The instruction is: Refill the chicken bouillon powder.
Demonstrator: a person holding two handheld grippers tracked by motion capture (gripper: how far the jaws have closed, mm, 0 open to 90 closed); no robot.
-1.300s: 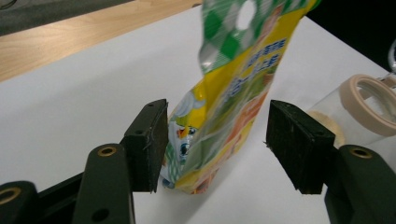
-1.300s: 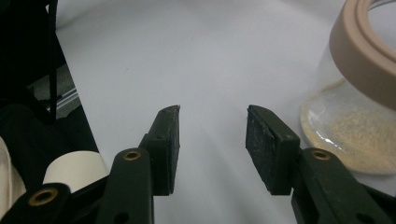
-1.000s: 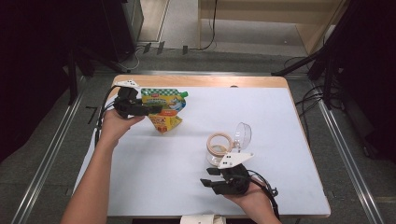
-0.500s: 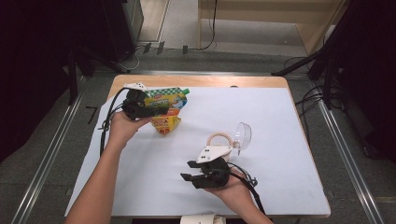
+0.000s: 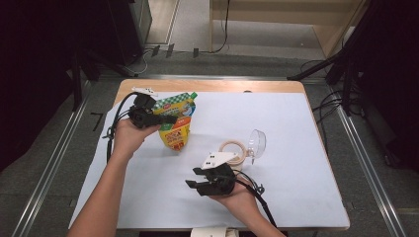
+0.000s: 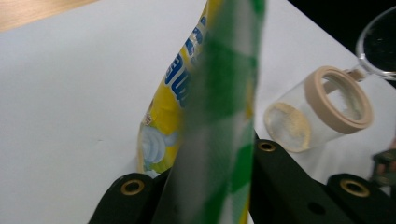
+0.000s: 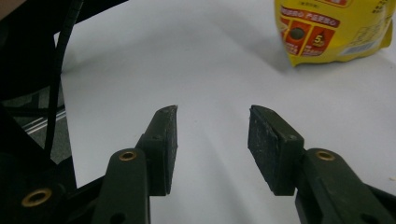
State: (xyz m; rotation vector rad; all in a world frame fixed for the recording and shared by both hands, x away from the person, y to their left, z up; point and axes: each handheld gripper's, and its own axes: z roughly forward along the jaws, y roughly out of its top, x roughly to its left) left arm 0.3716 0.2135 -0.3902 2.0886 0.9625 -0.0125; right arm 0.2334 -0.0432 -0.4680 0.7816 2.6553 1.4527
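Pouch (image 5: 176,121) clamped in left claw (image 5: 165,118) (seemingly by its top edge), right claw (image 5: 193,178) apart, empty.

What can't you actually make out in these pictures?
- Pouch, left gripper view: its near edge is a green blur, and it hides the left gripper's pads.
- Pouch print, high view: too small to read.
- Jar, left gripper view: its clear lid is cut off by the frame edge.
- Right gripper, right gripper view: open on bare paper; the top of the pouch is cut off.
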